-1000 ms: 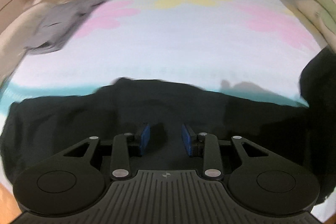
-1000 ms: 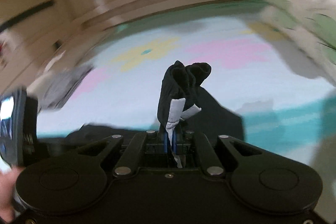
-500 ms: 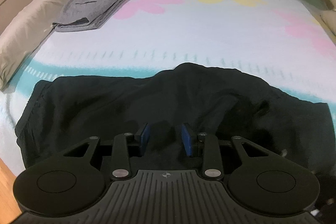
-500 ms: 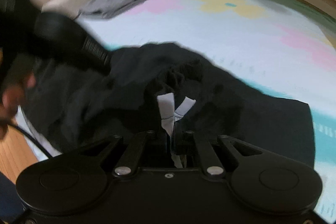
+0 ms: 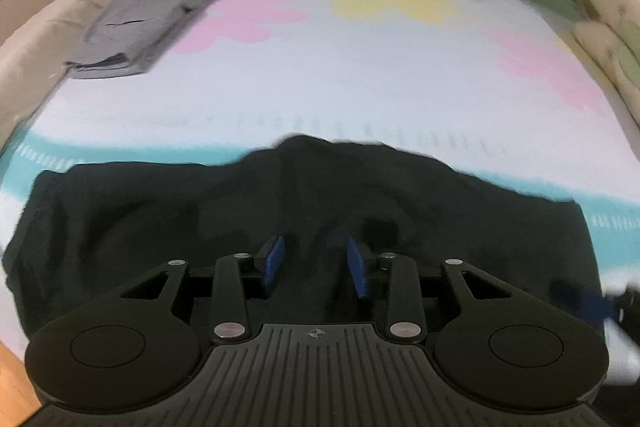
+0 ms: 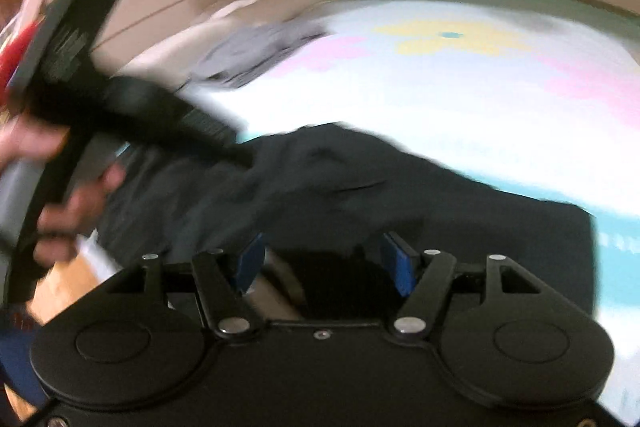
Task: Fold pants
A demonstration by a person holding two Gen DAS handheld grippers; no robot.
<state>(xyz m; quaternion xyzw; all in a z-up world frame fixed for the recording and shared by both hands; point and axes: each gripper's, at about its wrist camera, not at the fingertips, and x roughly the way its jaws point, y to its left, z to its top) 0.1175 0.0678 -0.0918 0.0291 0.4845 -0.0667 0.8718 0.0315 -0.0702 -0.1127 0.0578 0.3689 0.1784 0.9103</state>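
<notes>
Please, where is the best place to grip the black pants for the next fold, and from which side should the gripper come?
Probably the right-hand edge of the black pants, near its far corner. It lies flat and straight on the bedspread, while the middle is bunched into a hump. Come from the right side, low, with the right gripper, whose jaws have just been opening and stand clear of the cloth.

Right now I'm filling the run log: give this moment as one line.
stage: fold laid | black pants: on bed | right tongs: just opened, cloth released | left tongs: open over pants | gray garment: folded, far left
</notes>
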